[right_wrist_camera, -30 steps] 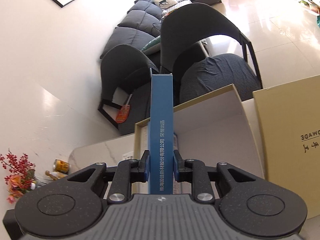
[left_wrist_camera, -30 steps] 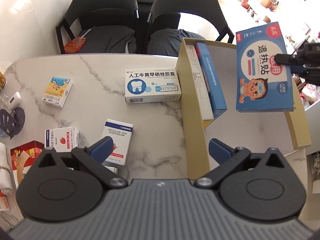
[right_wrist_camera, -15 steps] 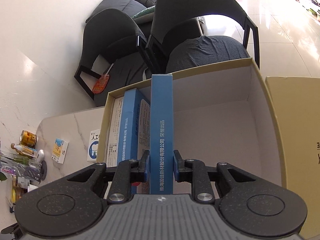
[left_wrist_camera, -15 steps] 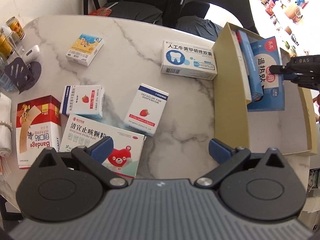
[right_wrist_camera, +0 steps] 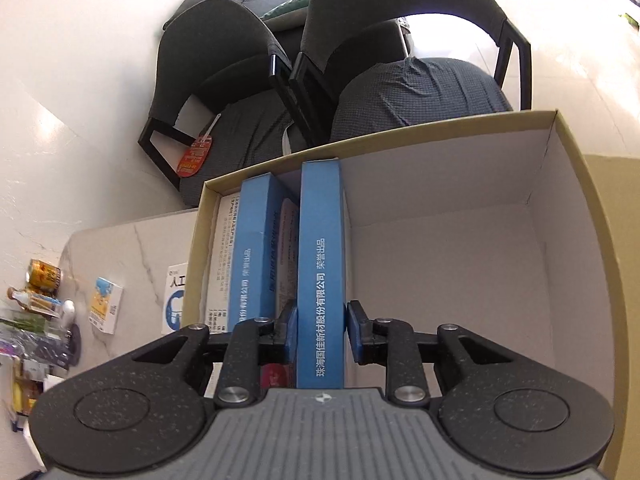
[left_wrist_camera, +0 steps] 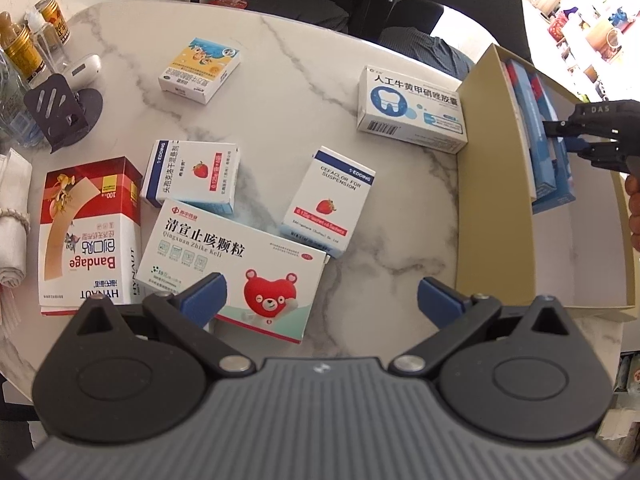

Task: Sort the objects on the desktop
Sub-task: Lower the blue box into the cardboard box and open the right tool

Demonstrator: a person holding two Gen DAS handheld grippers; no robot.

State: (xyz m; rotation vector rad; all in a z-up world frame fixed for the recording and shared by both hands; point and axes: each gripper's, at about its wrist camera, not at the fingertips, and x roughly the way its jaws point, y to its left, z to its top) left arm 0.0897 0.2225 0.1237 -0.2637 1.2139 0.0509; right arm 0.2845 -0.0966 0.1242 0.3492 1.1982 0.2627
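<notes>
The right tool (right_wrist_camera: 322,330) has just been opening around the blue box (right_wrist_camera: 321,264), now standing on edge inside the cardboard box (right_wrist_camera: 576,184) beside two others; its pads look barely clear. Pulled back crookedly, it could tip the box over. The left tool (left_wrist_camera: 322,294) hangs spread and empty over medicine boxes scattered on the marble bench (left_wrist_camera: 280,92), dark chairs beyond.

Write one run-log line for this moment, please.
right gripper: jaws just opening, blue box between them, inside cardboard box | left gripper: open, empty
</notes>
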